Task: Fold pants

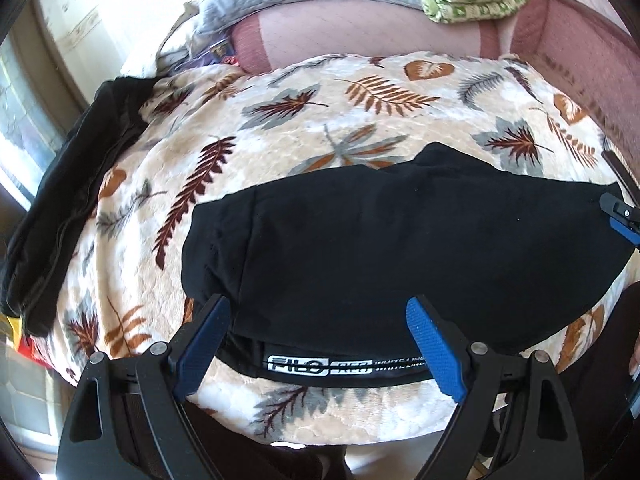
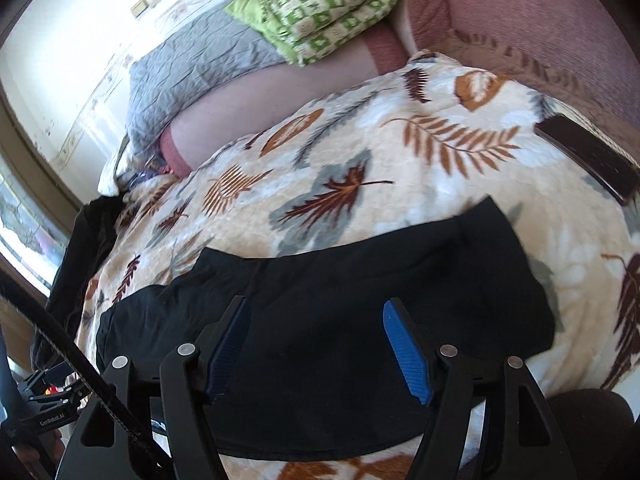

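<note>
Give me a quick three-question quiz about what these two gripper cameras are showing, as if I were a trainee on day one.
1. True or false: both grippers are clamped shut on the black pants.
2. Multiple choice: what pattern covers the blanket under the pants? A) stripes B) leaves C) checks
3. Fill in: in the right wrist view, a dark flat ____ lies on the blanket's far right edge.

Key
1. False. The left gripper and right gripper both have their jaws spread, over the pants.
2. B, leaves in brown, orange and grey.
3. Phone, or so it looks.
</note>
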